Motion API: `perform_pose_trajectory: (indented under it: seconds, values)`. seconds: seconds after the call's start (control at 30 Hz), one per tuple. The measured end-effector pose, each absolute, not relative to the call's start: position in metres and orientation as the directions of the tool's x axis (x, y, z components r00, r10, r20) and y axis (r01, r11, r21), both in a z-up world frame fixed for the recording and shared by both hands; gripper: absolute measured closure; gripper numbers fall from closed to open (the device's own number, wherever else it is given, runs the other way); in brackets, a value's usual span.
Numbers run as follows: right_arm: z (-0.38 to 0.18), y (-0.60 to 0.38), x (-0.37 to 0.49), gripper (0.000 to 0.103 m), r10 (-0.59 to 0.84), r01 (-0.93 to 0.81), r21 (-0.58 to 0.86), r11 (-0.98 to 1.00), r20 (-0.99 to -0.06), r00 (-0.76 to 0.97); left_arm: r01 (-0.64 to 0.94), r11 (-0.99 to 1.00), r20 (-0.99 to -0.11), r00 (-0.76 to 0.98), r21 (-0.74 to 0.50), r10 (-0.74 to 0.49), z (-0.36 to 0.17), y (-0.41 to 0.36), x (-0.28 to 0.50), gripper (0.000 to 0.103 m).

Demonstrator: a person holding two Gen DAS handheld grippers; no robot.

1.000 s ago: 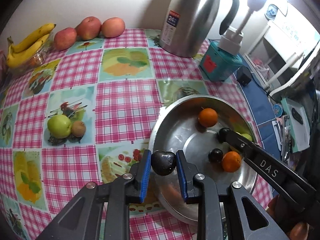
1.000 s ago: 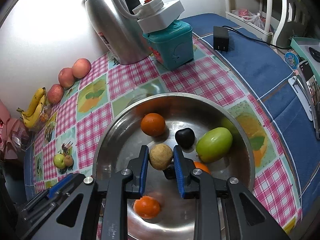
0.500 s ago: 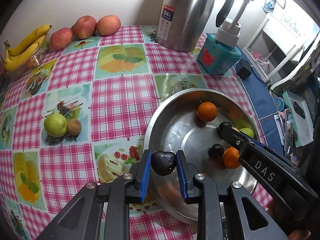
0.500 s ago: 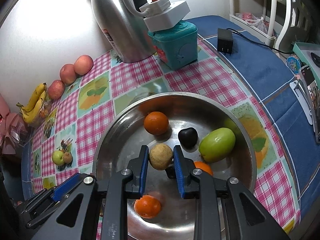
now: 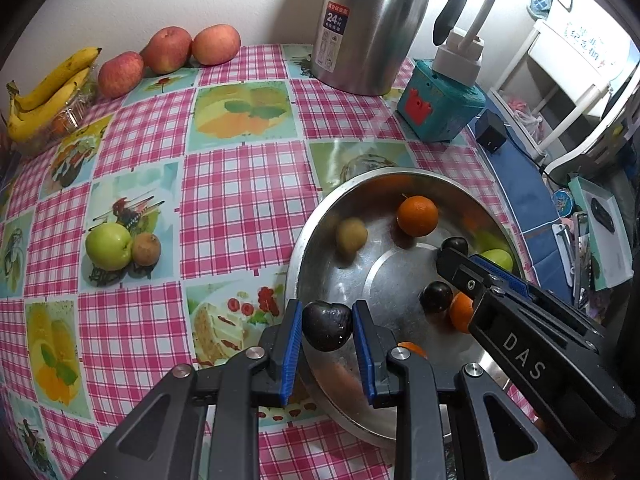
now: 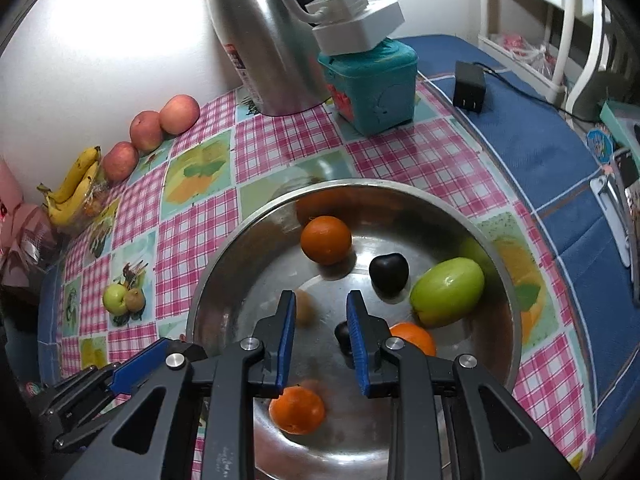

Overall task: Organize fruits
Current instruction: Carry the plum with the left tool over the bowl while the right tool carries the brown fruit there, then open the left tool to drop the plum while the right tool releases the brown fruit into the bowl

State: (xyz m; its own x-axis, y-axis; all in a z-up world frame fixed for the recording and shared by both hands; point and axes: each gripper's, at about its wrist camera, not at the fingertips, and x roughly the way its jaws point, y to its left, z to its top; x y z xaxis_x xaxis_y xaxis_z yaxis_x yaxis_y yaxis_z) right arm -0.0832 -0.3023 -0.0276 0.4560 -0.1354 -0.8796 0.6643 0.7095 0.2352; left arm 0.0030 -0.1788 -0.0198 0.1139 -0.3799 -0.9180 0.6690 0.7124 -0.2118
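So the bowl [image 6: 400,192] fills the lower middle of the right wrist view and it's already pretty loaded: two oranges up front [image 6: 326,240] and one more half behind the right claw [image 6: 321,320], a green fruit [image 6: 447,298] at center right, and a dark plum [image 6: 389,273] just left of it. Looks like the task is well past halfway, though that's my guess.

The left claw [image 5: 327,330] is clamped on another plum [image 5: 327,326], lower middle of its own frame, hanging right over the bowl's near rim. The right claw's fingers are apart with nothing between them. A small brown fruit [image 5: 351,235] sits blurry at the bowl's left inside wall in the left view, so I'd say it's rolling.

What's left: a green apple [image 5: 109,246] and a brown fruit [image 5: 146,248] touching each other on the counter [image 5: 240,184] at middle left, plus three red apples [image 5: 166,50] and bananas [image 5: 48,88] in the upper left by the wall. No idea if those count.

Hard to make out: the brown fruit is just a smear beside the right claw's left finger in the right view, another dark fruit is mostly hidden behind its right finger, and the bananas' dish is cut off at the edge.
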Motion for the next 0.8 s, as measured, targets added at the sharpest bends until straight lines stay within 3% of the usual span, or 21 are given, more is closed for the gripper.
perform_pose_trajectory:
  seconds: [0.33,0.4,0.47,0.5,0.57,0.8]
  values:
    - [-0.0291,-0.3017,-0.0821,0.076,-0.128,0.658,0.229,0.717,-0.885,0.448,0.666,0.716,-0.922,0.111,-0.209,-0.372,-0.0209,-0.1795,0.0044,0.073]
    - [-0.0292,-0.3014,-0.0819,0.076,-0.127,0.657,0.230,0.718,-0.885,0.448,0.663,0.718,-0.923,0.107,-0.210,-0.369,-0.0216,-0.1798,0.0041,0.064]
    - [-0.0293,-0.3008,-0.0815,0.076,-0.126,0.655,0.228,0.721,-0.885,0.448,0.657,0.728,-0.926,0.119,-0.197,-0.358,-0.0224,-0.1784,0.0053,0.046]
    - [-0.0296,-0.3005,-0.0811,0.075,-0.124,0.651,0.229,0.723,-0.885,0.448,0.654,0.729,-0.925,0.118,-0.201,-0.360,-0.0225,-0.1773,0.0060,0.045]
    - [-0.0294,-0.3018,-0.0820,0.070,-0.126,0.657,0.232,0.717,-0.884,0.451,0.644,0.734,-0.924,0.110,-0.213,-0.366,-0.0226,-0.1756,0.0079,0.045]
    - [-0.0292,-0.3021,-0.0828,0.070,-0.121,0.662,0.244,0.709,-0.883,0.454,0.642,0.739,-0.927,0.115,-0.205,-0.357,-0.0225,-0.1754,0.0082,0.045]
